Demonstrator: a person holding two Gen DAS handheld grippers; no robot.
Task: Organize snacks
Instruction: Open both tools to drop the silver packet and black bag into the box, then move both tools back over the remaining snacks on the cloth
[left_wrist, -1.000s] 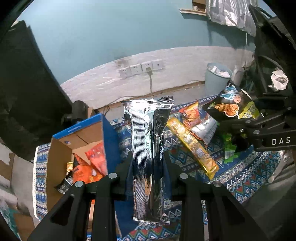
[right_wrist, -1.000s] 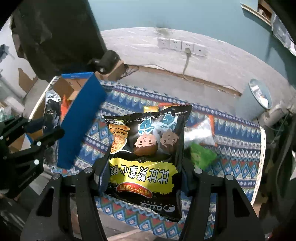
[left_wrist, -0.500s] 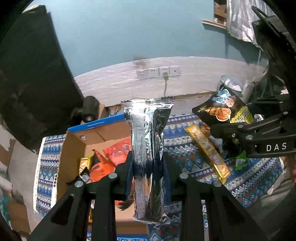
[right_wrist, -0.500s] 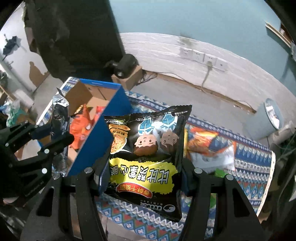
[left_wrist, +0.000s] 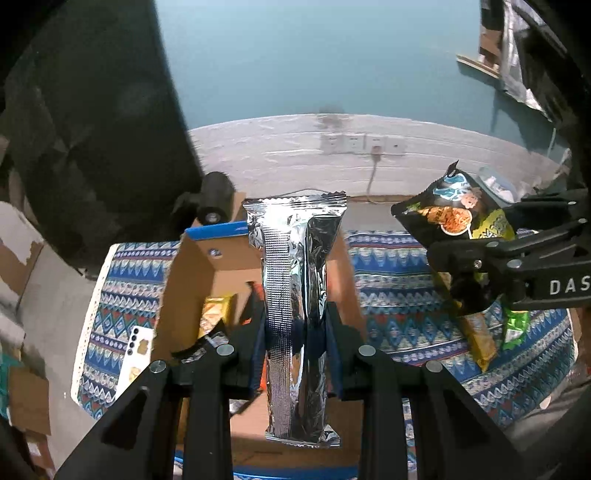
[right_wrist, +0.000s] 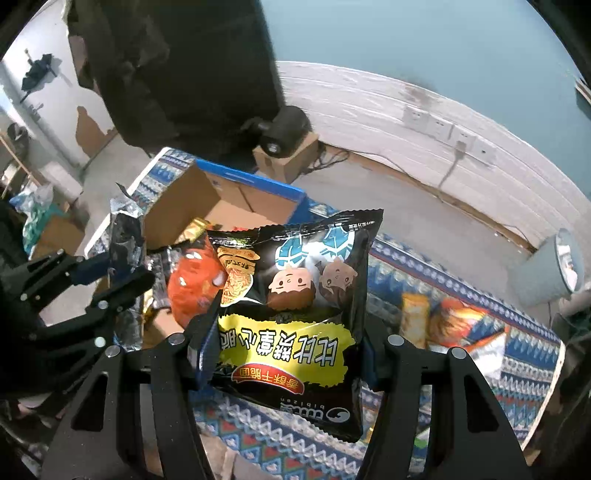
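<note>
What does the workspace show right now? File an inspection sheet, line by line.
Surface: blue patterned tablecloth.
Job's things: open cardboard box with blue rim, snacks inside; silver foil packet; black-and-yellow crisp bag.
Clutter: loose snack packets on the cloth.
Grippers: left tool shut on the foil packet; right tool shut on the crisp bag.
Cables: plug lead below wall sockets.
Surroundings: teal wall, grey bin.

The silver packet (left_wrist: 295, 317) covers the middle of the cardboard box (left_wrist: 184, 280), so most of the snacks inside cannot be told. The black snack bag (right_wrist: 291, 317) hides part of the orange bag (right_wrist: 192, 288) and the cloth (right_wrist: 480, 295) behind it. The writing on the yellow packet (left_wrist: 480, 339) is too small to read. The bin (right_wrist: 550, 269) is cut by the dark border.
</note>
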